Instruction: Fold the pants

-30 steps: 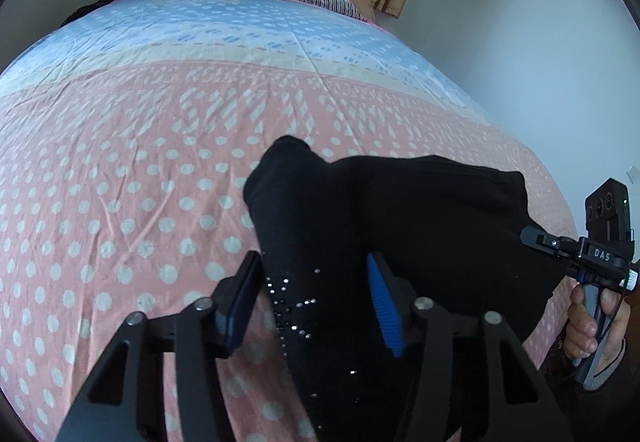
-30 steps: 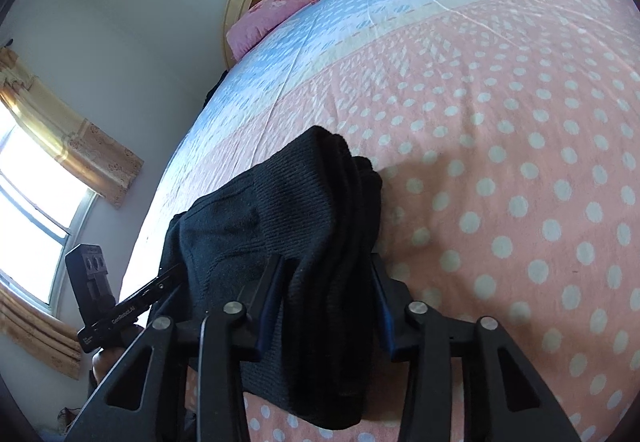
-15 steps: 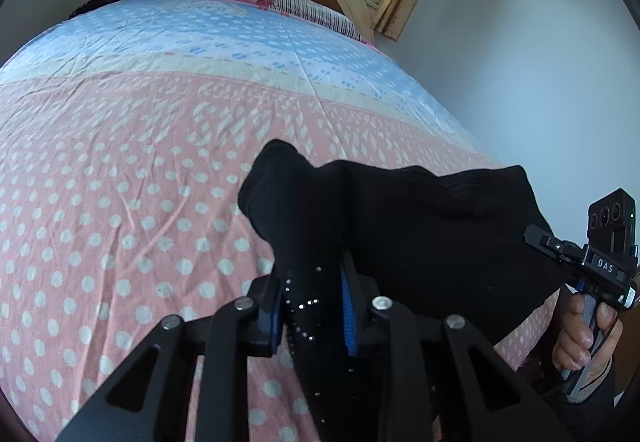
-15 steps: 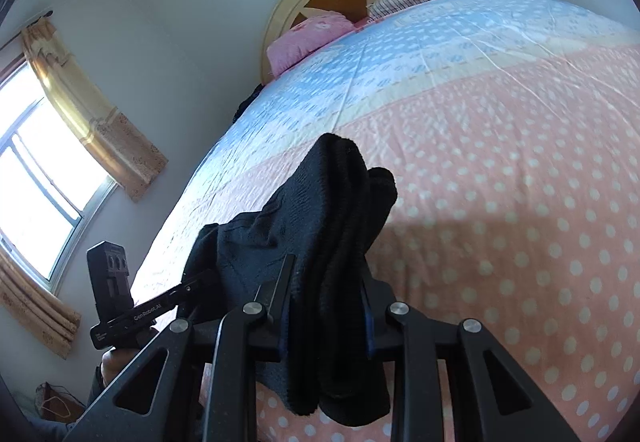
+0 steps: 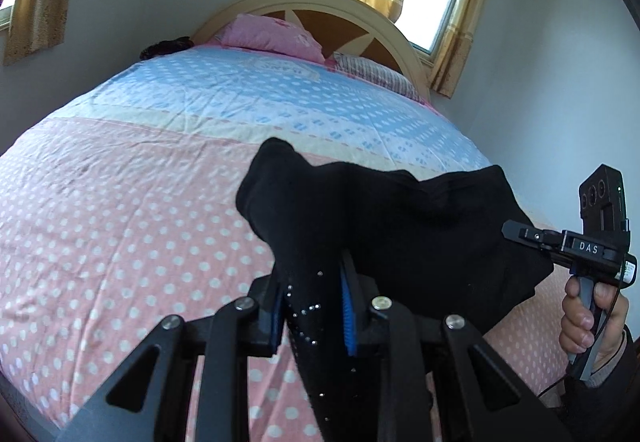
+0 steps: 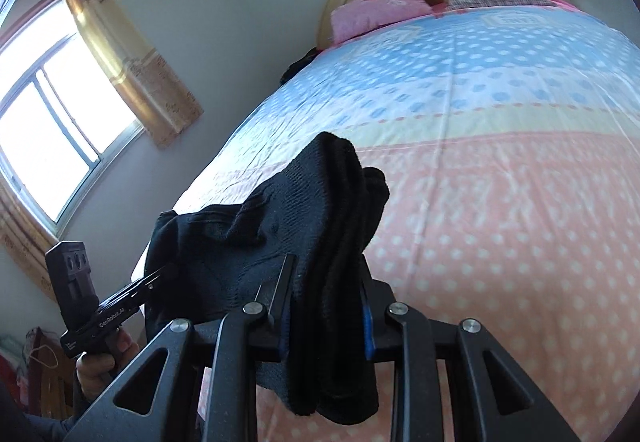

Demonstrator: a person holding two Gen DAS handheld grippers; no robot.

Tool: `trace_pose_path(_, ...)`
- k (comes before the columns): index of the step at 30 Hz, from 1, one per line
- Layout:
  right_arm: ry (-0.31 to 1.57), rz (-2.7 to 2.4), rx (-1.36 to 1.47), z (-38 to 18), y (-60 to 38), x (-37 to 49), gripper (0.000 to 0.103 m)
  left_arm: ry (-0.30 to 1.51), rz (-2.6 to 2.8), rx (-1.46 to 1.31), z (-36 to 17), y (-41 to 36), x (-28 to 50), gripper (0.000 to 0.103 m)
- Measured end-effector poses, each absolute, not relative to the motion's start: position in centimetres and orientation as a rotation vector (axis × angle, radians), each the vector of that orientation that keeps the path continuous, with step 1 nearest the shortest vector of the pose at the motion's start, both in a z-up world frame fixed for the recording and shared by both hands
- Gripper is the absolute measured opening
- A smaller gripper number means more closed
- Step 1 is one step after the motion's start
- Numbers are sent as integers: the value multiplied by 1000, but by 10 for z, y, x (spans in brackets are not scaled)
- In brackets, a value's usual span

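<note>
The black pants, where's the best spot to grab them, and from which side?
Grip the black pants at the bunched corners of one end, coming in from the near edge of the bed. The thick layers fill the jaws, as the left gripper and right gripper show.

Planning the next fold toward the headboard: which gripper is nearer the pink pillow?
Left, slightly, as a judgement. The pink pillow lies ahead of the left gripper; from the right gripper it sits farther across the bed.
</note>
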State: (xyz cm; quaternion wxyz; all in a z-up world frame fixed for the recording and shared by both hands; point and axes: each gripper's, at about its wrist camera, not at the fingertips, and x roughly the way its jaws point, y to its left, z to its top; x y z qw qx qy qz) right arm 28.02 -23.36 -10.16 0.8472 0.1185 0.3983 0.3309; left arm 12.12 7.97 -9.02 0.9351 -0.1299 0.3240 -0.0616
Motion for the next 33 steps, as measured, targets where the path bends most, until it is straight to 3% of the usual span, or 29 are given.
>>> trace_pose_path(12, 870, 790, 188, -111, -130, 323, 27, 629, 51, -276, -96, 138, 113, 24)
trace_pose_path(29, 983, 807, 144, -155, -76, 359, 27, 697, 115, -330, -126, 175, 117, 24)
trace_pose_path(33, 999, 764, 89, -170, -71, 366, 30, 739, 171, -293, -141, 175, 121, 32)
